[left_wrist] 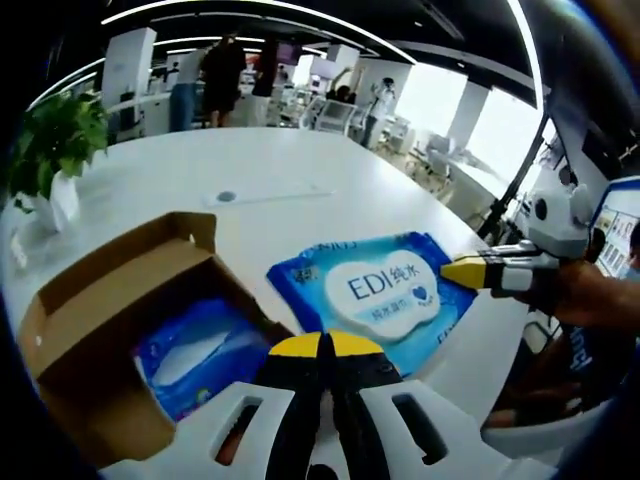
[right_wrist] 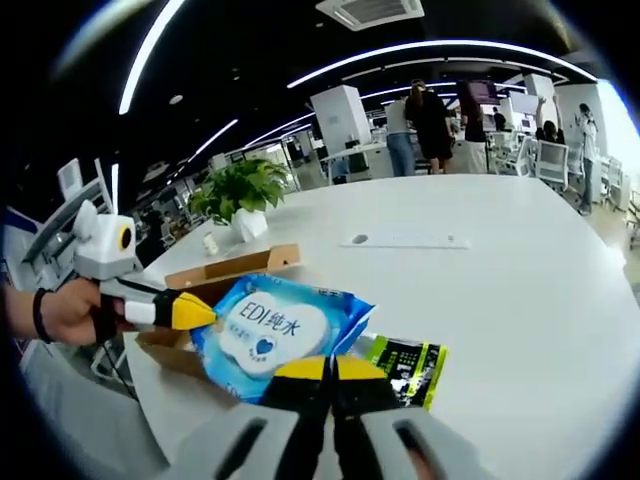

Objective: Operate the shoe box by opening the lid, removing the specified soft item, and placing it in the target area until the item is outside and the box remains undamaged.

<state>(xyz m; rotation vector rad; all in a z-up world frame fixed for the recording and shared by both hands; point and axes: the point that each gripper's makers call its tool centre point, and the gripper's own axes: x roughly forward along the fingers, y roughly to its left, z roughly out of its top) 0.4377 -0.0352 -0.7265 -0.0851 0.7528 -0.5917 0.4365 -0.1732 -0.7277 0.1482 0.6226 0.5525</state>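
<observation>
Removal looks done: the wipes pack (left_wrist: 385,295) lies on the table (left_wrist: 300,160) just ahead of the clenched left claw (left_wrist: 324,345), beside the open box (left_wrist: 110,290). The right claw (right_wrist: 333,368), also clenched, holds nothing; next, I judge, is confirming placement.

A large white table (left_wrist: 300,170) with a rounded edge fills the middle of both views. A potted green plant (left_wrist: 55,140) in a white pot stands on it at the left edge of the left gripper view and left of centre in the right gripper view. A flat white strip (right_wrist: 405,241) lies on the tabletop toward the far side. The ceiling (right_wrist: 250,60) is dark, crossed by long curved light strips (right_wrist: 430,47), with an air vent (right_wrist: 370,10) at the top of the right gripper view. Bright windows (left_wrist: 430,95) glow at the upper right of the left gripper view. White pillars (right_wrist: 342,115), desks and several standing people (left_wrist: 222,75) occupy the far background.
</observation>
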